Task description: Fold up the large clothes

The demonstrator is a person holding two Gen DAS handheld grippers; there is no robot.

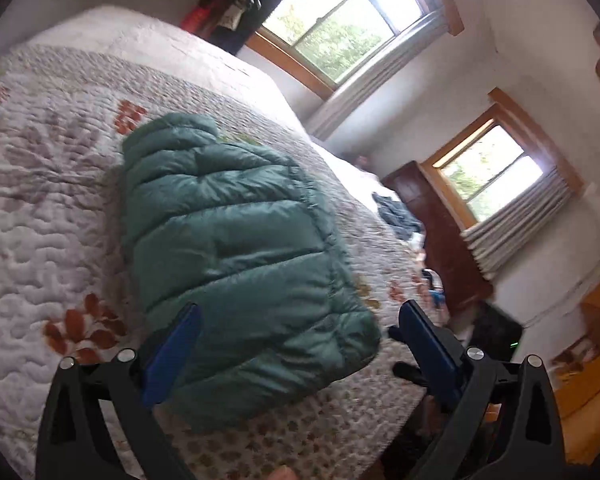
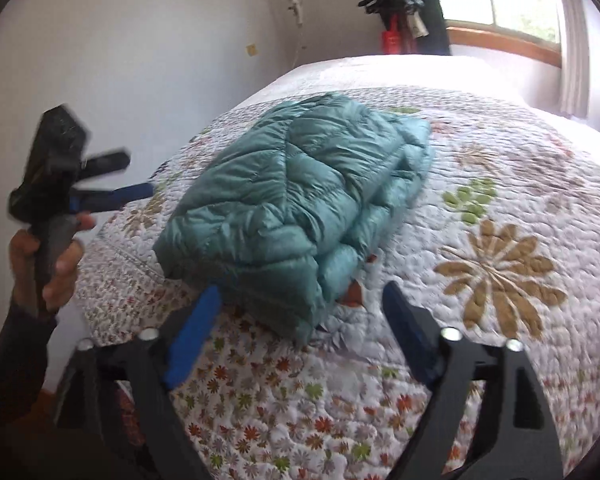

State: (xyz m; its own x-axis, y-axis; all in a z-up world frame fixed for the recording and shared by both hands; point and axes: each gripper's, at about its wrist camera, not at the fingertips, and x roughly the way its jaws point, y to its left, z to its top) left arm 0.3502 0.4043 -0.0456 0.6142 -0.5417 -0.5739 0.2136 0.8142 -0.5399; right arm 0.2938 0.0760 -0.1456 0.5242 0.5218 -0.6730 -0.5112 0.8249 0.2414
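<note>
Room: we record white plaster walls (image 2: pixel 140 60) and two wood-framed windows, a large window (image 1: pixel 340 20) past the far side of the bed and a smaller window (image 1: pixel 488 172) further along that wall, each with a pale gathered curtain bunched along one edge. Daylight and green foliage show through both.

Bed (image 1: pixel 52 208): the largest furnishing. We see it covered by a white quilted bedspread (image 2: pixel 500 208) stitched in wavy lines, with large tan, green and rust flower motifs in the middle and a border of small multicoloured flowers nearer us.

Dark wooden cabinet (image 1: pixel 440 232): standing beside the bed, under the smaller window.

Hanging dark clothes (image 2: pixel 412 0): in the far corner beyond the bed, with something red below; detail too blurred for us to itemise.

Teal puffer jacket (image 2: pixel 292 208): folded into a thick, layered bundle, lying on the bedspread near our edge of the bed, with neither tool touching it.

Small heap of blue-grey cloth (image 1: pixel 396 216): at the bed's far edge near the cabinet.

Left gripper (image 1: pixel 300 320): blue-padded fingers spread wide, empty, above the jacket's near end. In the right view we see it off to the side, gripped by a hand (image 2: pixel 48 256).

Right gripper (image 2: pixel 300 300): also wide apart, empty, just short of the bundle.
</note>
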